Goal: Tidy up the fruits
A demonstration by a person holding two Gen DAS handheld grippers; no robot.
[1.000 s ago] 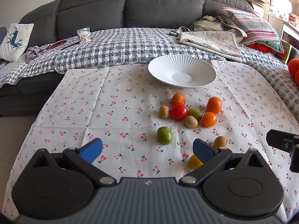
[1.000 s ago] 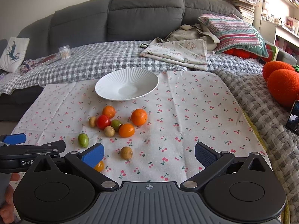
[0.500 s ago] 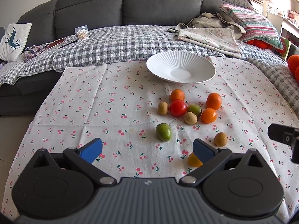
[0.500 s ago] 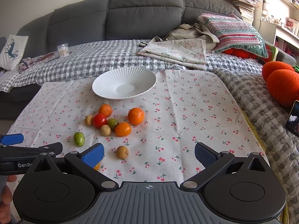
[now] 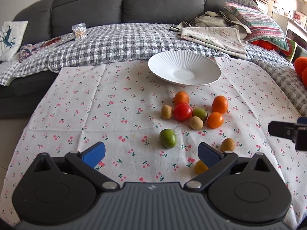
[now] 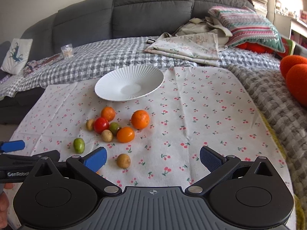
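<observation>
Several fruits lie on a cherry-print cloth [image 5: 115, 115]: a red tomato [image 5: 182, 111], oranges [image 5: 220, 104], a green fruit [image 5: 168, 138], brown kiwis [image 5: 228, 144] and a small yellow fruit [image 5: 200, 166] half hidden by my left finger. An empty white ribbed plate [image 5: 184, 70] sits beyond them. My left gripper [image 5: 151, 153] is open, just short of the green fruit. My right gripper [image 6: 153, 158] is open, with a kiwi [image 6: 123, 160] near its left finger. The same plate [image 6: 129, 83] and tomato [image 6: 101, 125] show in the right wrist view.
A grey sofa [image 5: 122, 5] with a checked blanket [image 5: 115, 44] stands behind the cloth. Folded fabric [image 6: 188, 48], a striped cushion [image 6: 249, 26] and orange plush shapes [image 6: 295, 76] lie to the right. A cotton-swab box [image 5: 79, 31] sits far left. A hand [image 6: 3, 205] shows low left.
Both grippers have risen and drawn back slightly, so the fruits and plate sit a little higher and farther in view. Both jaws stay open and no fruit has moved.
</observation>
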